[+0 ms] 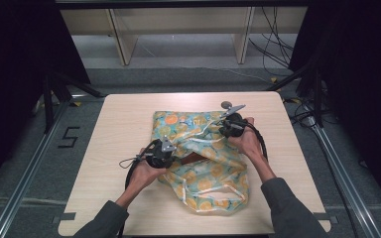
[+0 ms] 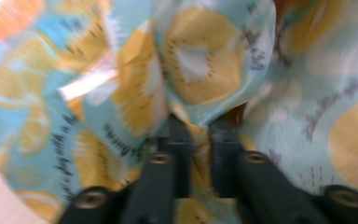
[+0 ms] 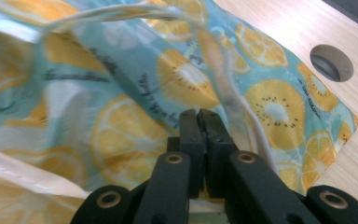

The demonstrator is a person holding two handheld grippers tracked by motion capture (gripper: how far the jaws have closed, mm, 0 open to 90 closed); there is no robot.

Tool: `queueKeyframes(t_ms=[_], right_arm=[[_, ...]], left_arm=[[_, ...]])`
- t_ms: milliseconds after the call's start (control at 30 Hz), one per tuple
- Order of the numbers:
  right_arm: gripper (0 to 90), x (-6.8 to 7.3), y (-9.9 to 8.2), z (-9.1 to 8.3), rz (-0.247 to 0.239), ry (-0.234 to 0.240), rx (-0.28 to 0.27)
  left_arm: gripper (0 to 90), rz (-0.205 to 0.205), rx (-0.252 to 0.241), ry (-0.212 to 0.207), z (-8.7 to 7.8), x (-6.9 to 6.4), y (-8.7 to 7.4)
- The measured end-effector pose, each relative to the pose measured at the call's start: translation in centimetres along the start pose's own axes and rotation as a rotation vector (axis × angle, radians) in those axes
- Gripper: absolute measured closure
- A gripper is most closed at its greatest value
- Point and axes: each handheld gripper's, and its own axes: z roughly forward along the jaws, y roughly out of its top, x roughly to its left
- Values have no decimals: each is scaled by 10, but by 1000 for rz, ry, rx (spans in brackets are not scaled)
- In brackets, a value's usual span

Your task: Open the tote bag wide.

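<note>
Crumpled turquoise fabric bag with yellow citrus-slice print (image 1: 203, 158) lies mid-table. Left gripper (image 1: 171, 157) angled inward, jaws pinching a fold of it. Right gripper (image 1: 222, 130), hand cupped beneath, clamped on the bag's cloth near a white strap (image 3: 233, 100).

The left gripper view was smeared with blur, so the lettering on the bag (image 2: 200, 65) could not be read, and the fold pinched in the left gripper (image 2: 199, 140) hid its pad faces. In the right gripper view, the bag (image 3: 121, 93) ran off the top, left and bottom edges. In the high view, hands covered much of both grippers, and the person's sleeves (image 1: 287, 208) were cut off below.
</note>
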Motion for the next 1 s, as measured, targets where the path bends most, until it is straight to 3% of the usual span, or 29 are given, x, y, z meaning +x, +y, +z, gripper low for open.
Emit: queueKeyframes(t_ms=[33, 67, 133, 167, 200, 233, 267, 300, 367, 400, 433, 467, 500, 533, 567, 667, 700, 767, 800, 833, 867, 900, 933, 967, 1000], right_arm=[[881, 1, -1, -8, 5, 36, 5], [877, 2, -1, -11, 4, 36, -1], [875, 5, -2, -15, 17, 50, -23], [874, 7, -3, -19, 22, 59, -31], [874, 12, -3, -26, 26, 80, -51], [873, 20, -2, -36, 9, 93, -70], [873, 20, -2, -36, 9, 93, -70], [874, 23, 0, -41, -34, 109, -118], [874, 34, 4, -63, -67, 161, -183], [874, 39, 5, -70, -71, 186, -204], [874, 44, 5, -78, -64, 204, -225], [874, 49, 5, -84, -89, 233, -242], [874, 58, 3, -87, -94, 263, -246], [874, 58, 3, -87, -94, 263, -246], [874, 72, 0, -84, -158, 302, -214], [874, 85, -5, -74, -192, 301, -160], [874, 94, -10, -58, -209, 267, -102], [876, 96, -12, -44, -231, 197, -32], [876, 96, -12, -44, -231, 197, -32], [880, 93, -12, -38, -258, 163, -18], [890, 87, -12, -33, -257, 115, -8], [900, 76, -13, -28, -231, 20, 11], [900, 68, -13, -28, -221, -26, 24], [900, 68, -13, -28, -221, -26, 24], [900, 43, -11, -26, -181, -114, 18]], left_arm=[[880, 11, -29, -8, -13, 4, 7], [882, 24, -51, -8, -23, 8, 13], [885, 35, -73, 3, -29, 12, 18], [885, -14, -130, 9, -37, 16, 27], [886, -10, -139, 7, -41, 21, 32], [888, -7, -142, 22, -48, 31, 44], [888, -7, -142, 22, -48, 31, 44], [888, -34, -159, 20, -49, 33, 49], [888, -59, -158, 13, -48, 44, 62], [887, -38, -134, 11, -47, 48, 65], [887, -62, -139, 10, -45, 49, 68], [887, -42, -123, 11, -43, 53, 70], [887, -54, -117, 6, -42, 55, 72], [887, -54, -117, 6, -42, 55, 72], [887, -97, -127, -14, -35, 60, 75], [886, -113, -116, -20, -29, 65, 78], [885, -145, -123, -27, -24, 70, 79], [884, -177, -131, -44, -19, 75, 79], [883, -177, -131, -44, -19, 75, 79], [883, -207, -153, -65, -16, 78, 79], [883, -233, -162, -74, -14, 81, 78], [882, -238, -159, -71, -12, 83, 77], [881, -240, -153, -61, -10, 86, 75], [881, -239, -143, -61, -8, 90, 72], [882, -256, -128, -59, -2, 95, 67]])
